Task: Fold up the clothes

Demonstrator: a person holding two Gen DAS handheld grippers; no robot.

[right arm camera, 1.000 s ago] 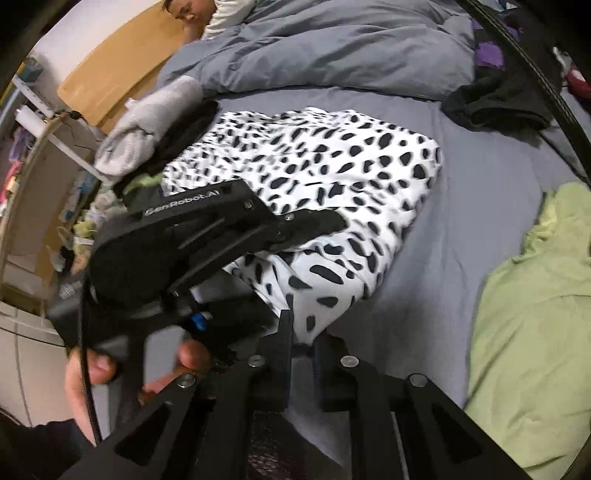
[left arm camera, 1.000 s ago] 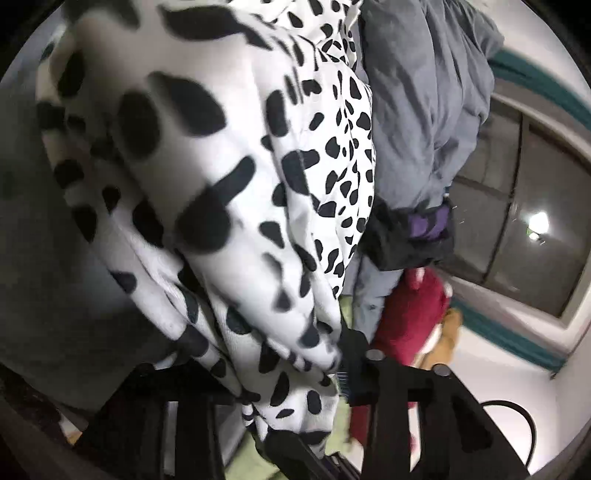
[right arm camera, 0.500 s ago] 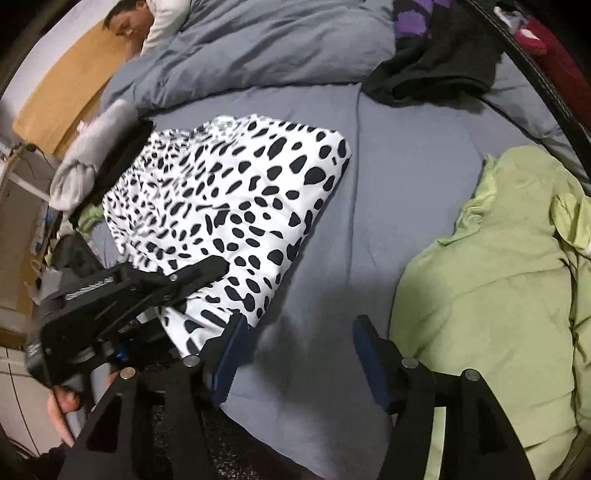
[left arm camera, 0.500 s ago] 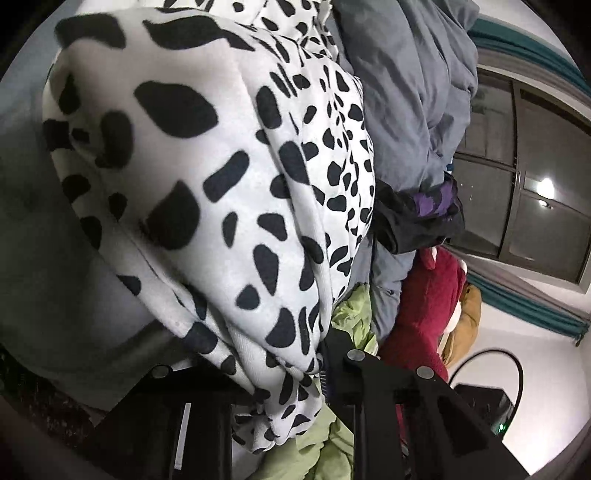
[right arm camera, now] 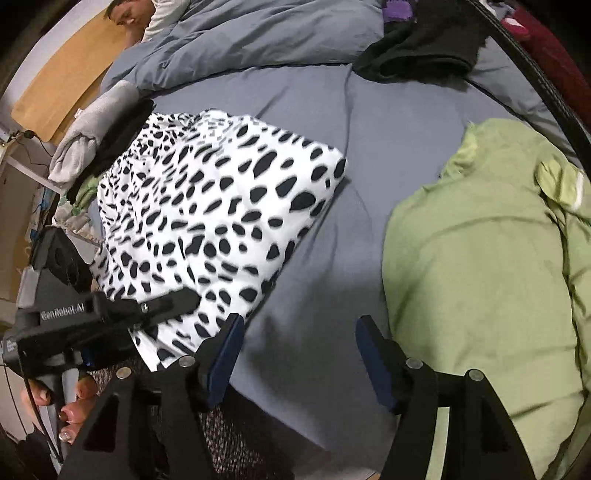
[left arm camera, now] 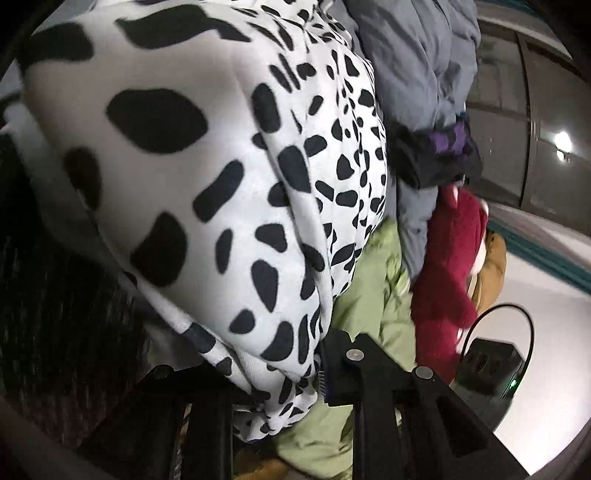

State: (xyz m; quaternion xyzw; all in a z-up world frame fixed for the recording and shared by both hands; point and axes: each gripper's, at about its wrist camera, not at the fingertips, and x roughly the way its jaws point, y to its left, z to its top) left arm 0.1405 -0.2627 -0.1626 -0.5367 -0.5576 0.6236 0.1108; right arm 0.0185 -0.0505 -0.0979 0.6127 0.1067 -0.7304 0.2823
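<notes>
Since the earlier frames the right tongs (right arm camera: pixel 295 354) have let go of the spotted garment (right arm camera: pixel 221 221) and their jaws have just been opening; they now stand wide over bare grey bed sheet (right arm camera: pixel 369 147), with nothing between them. In that same span the view from the right wrist has slid toward the green garment (right arm camera: pixel 480 277), which now fills the right side of the frame.

The left tongs (left arm camera: pixel 273 373) are narrow and clamped on a bunched edge of the spotted garment, the white cloth with black spots bulging up from between the jaws and filling the upper left of the left wrist view. In the right wrist view these tongs sit at the lower left, gripping the garment's near edge, with a hand (right arm camera: pixel 70 402) on the handle below.

The spotted garment lies folded on the bed, left of centre in the right wrist view. A grey rolled item (right arm camera: pixel 92 136) touches its upper left edge. A black and purple garment (right arm camera: pixel 417 48) lies at the top right, beside the rumpled grey duvet (right arm camera: pixel 258 33). A person lies at the top left, under the duvet. In the left wrist view a dark red garment (left arm camera: pixel 450 258) hangs right of centre.
</notes>
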